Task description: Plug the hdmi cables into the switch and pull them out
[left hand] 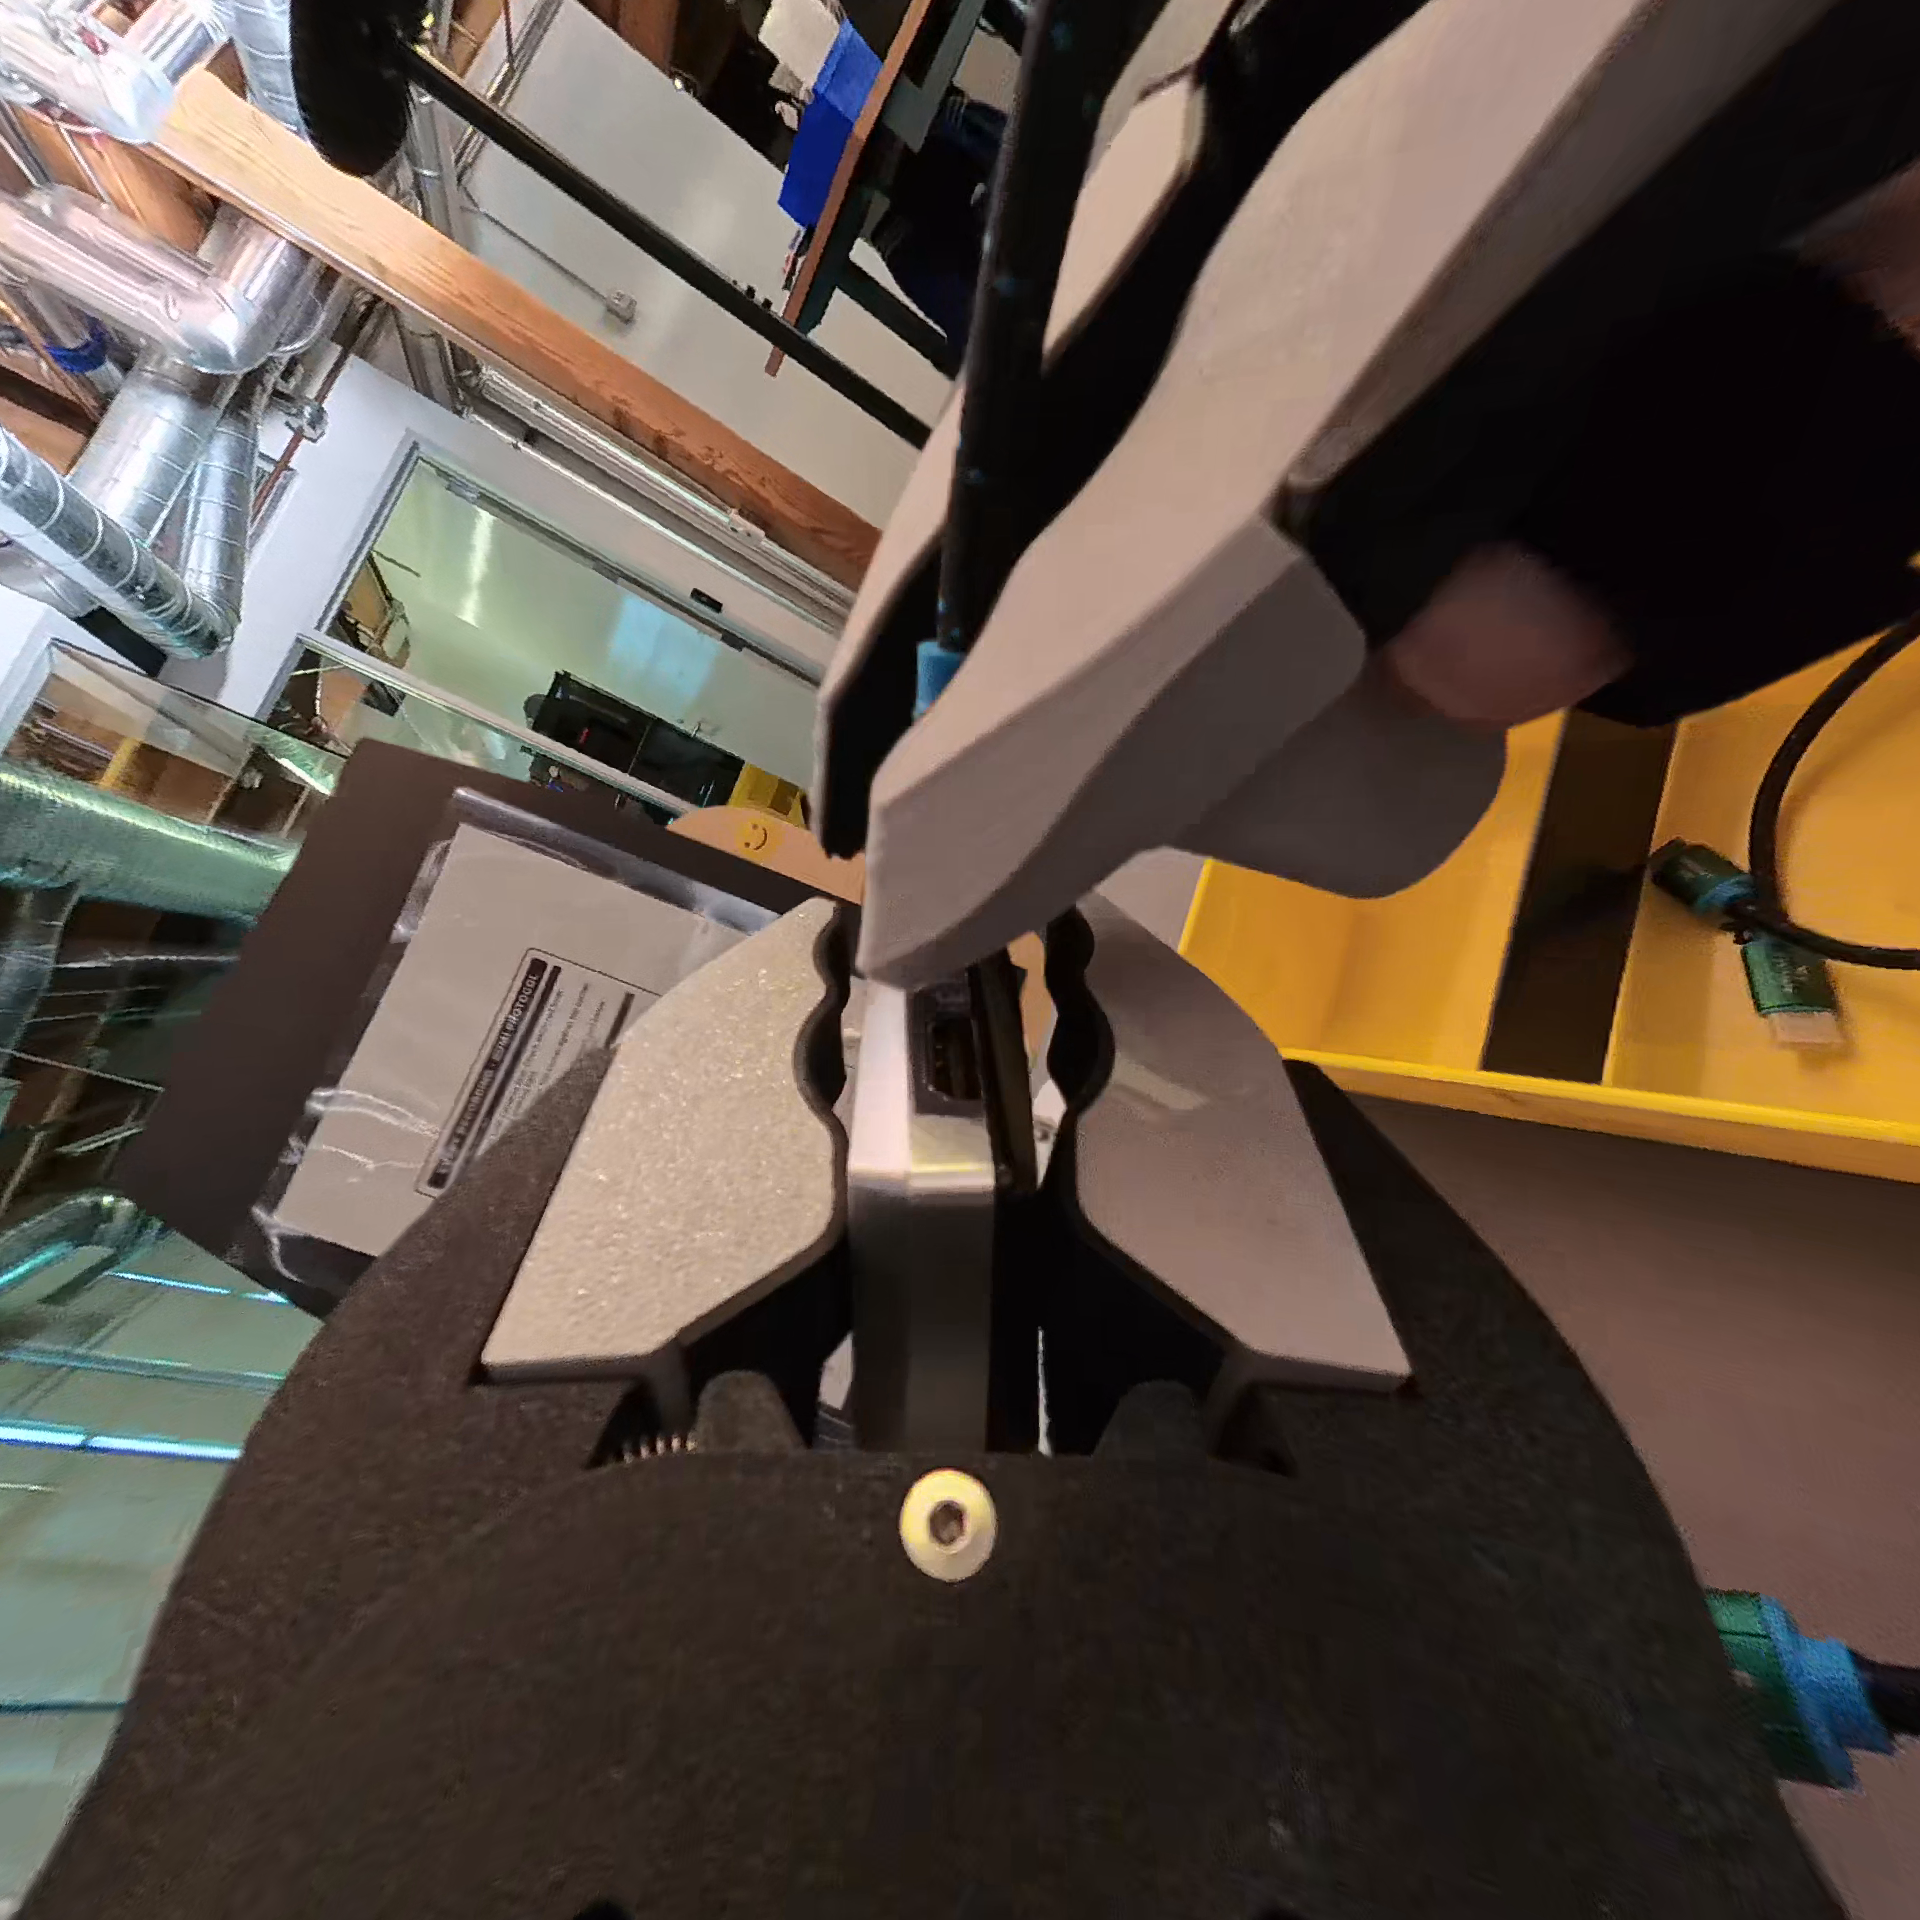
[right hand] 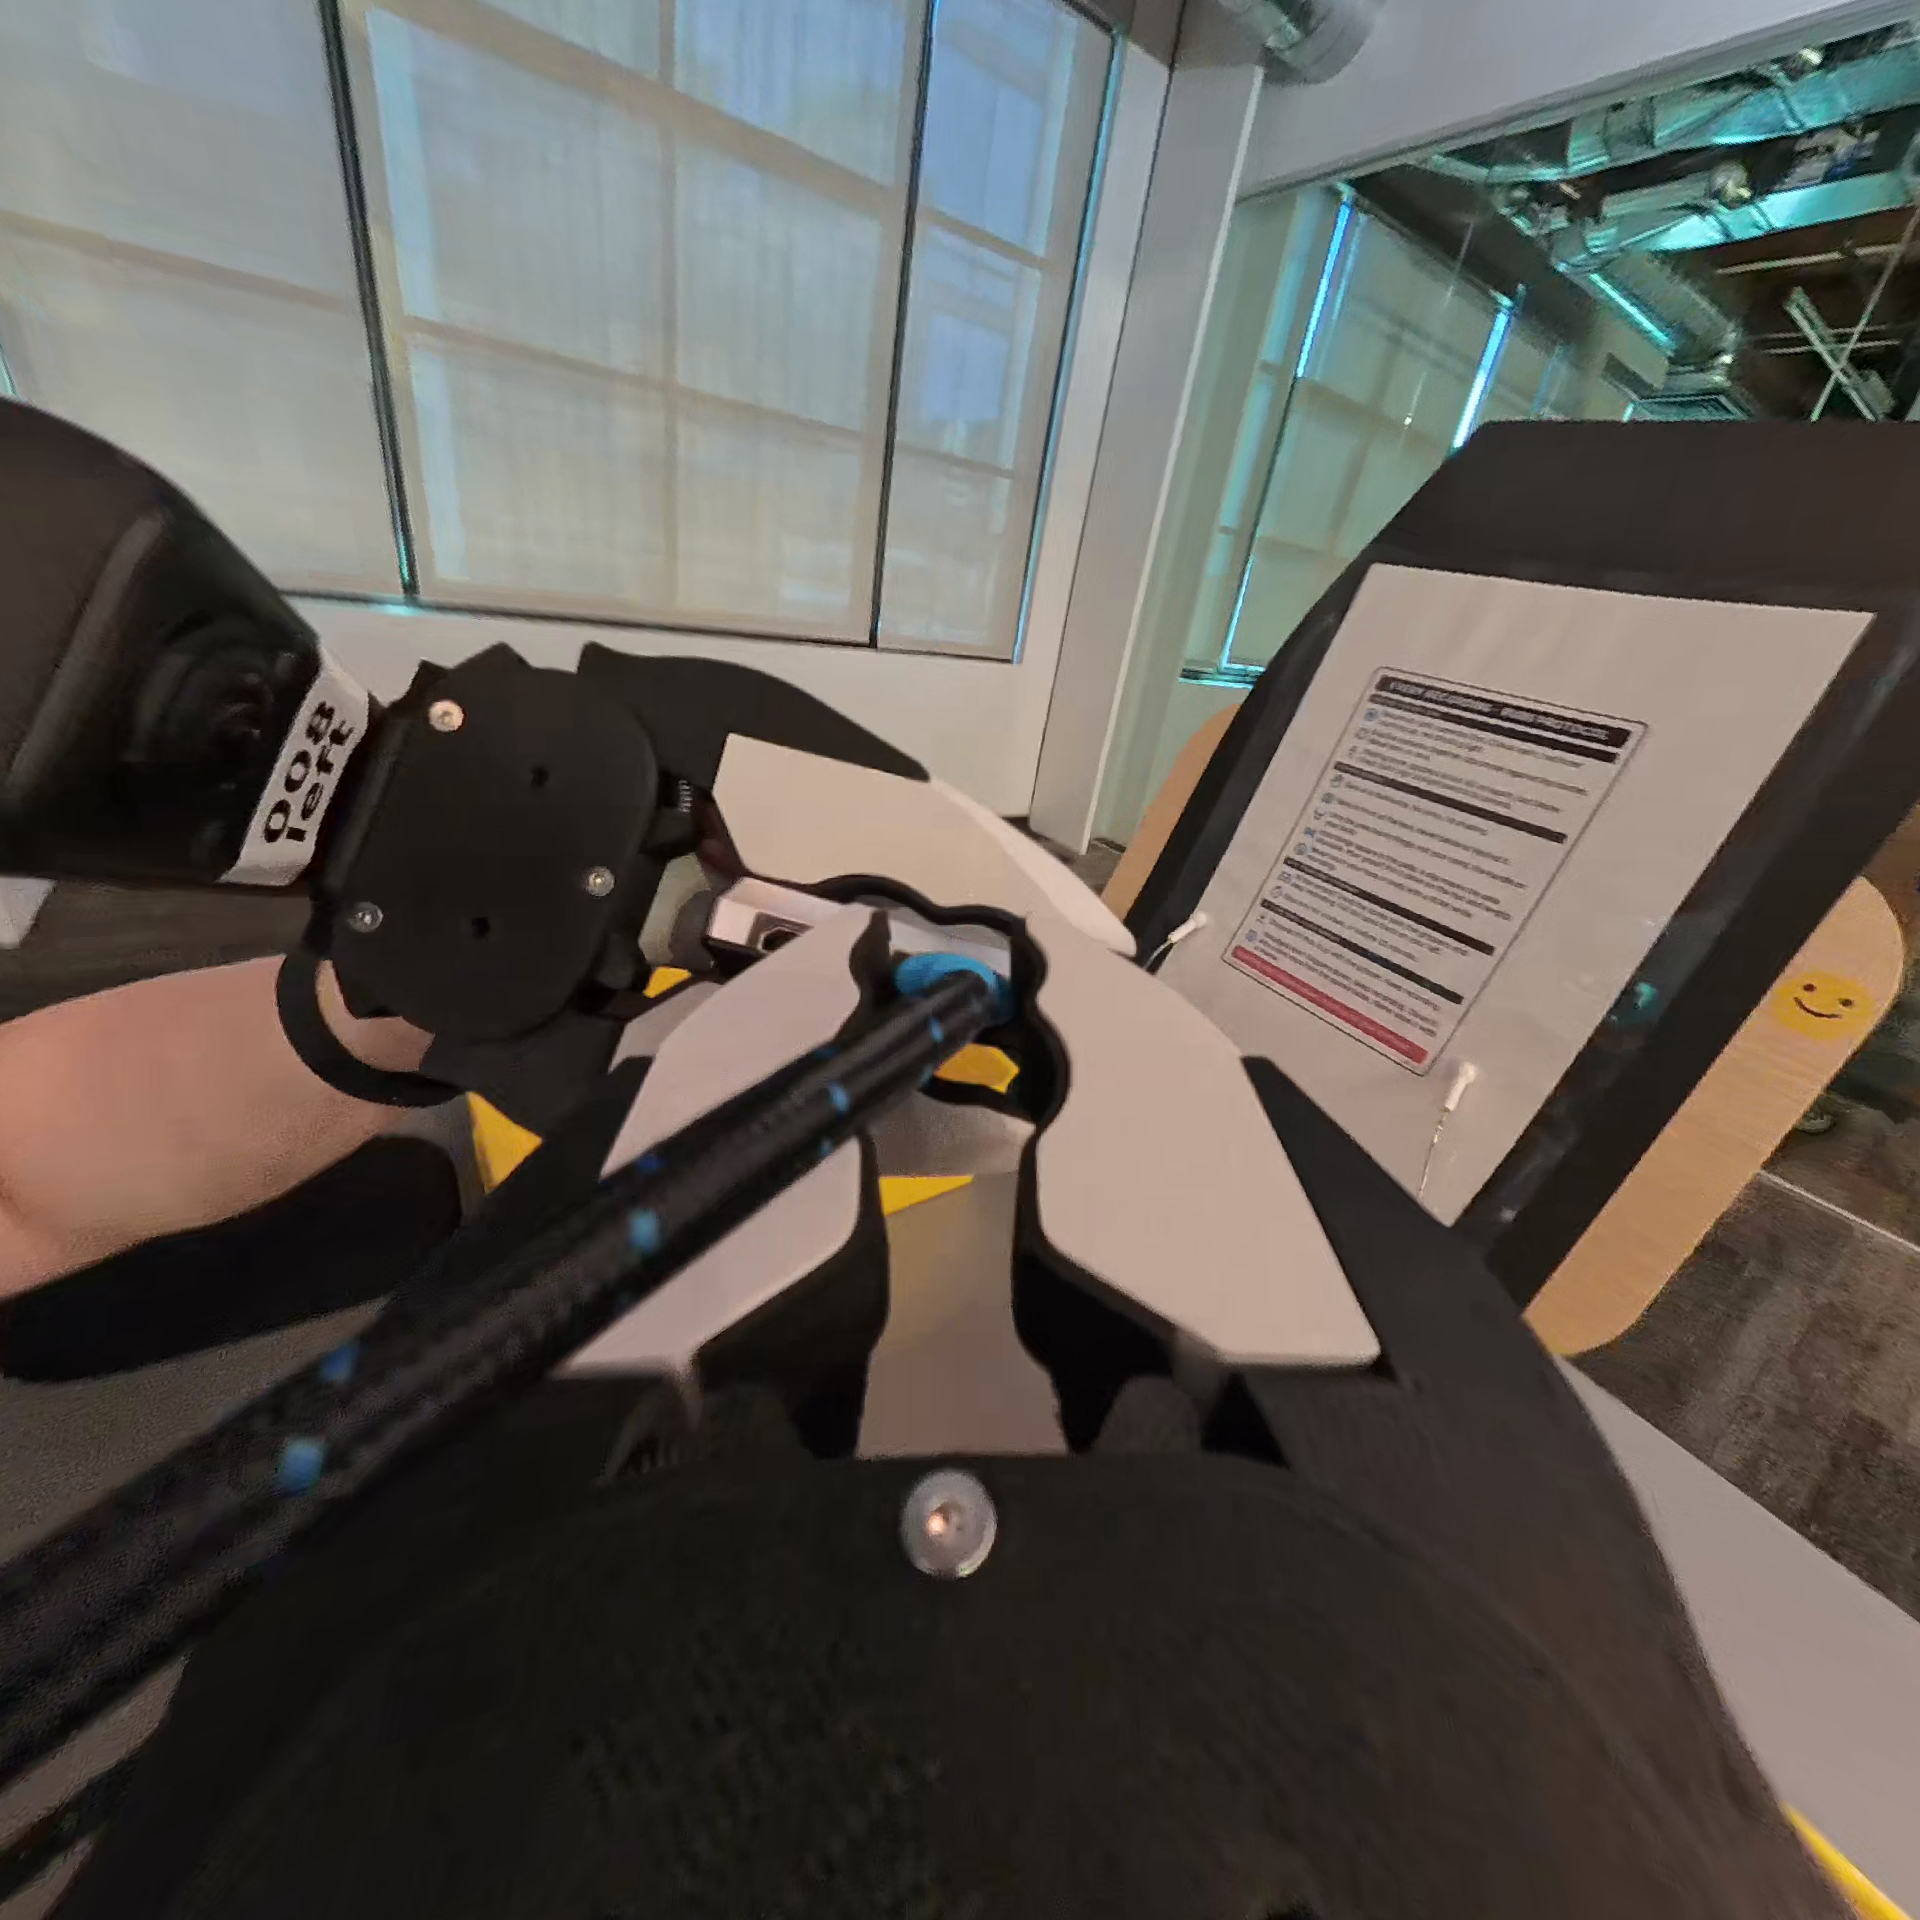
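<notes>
Seemingly tilted far onto its side, the left wrist view has the left gripper (left hand: 940, 1039) clenched on the switch (left hand: 920, 1174), a slim silver box pinched edge-on between the two grey fingers (left hand: 707, 1153), with one open port (left hand: 951, 1060) facing out just ahead of the fingertips. From above, the right gripper (left hand: 862, 883) reaches down steeply until its tips almost touch the switch's upper end; a black hdmi cable (left hand: 987, 416) with blue flecks runs down between its fingers to a blue collar. Right of the fingers sits a yellow tray (left hand: 1455, 1091) holding a second cable with a green plug (left hand: 1782, 982), well apart from the switch. Next, the right wrist view shows the right gripper (right hand: 951, 971) grasping the blue-collared plug (right hand: 940, 977) between its fingertips, the cable (right hand: 582, 1236) trailing back across the left finger towards the lower left. Just beyond those fingertips lies the switch (right hand: 764, 920), silver and level, held by the left gripper (right hand: 883, 904), which comes in from the left with a bare hand (right hand: 156, 1122) behind it. Whether the plug is seated in a port cannot be told. Right of the fingers stands a black board (right hand: 1662, 499) bearing a printed sheet.
</notes>
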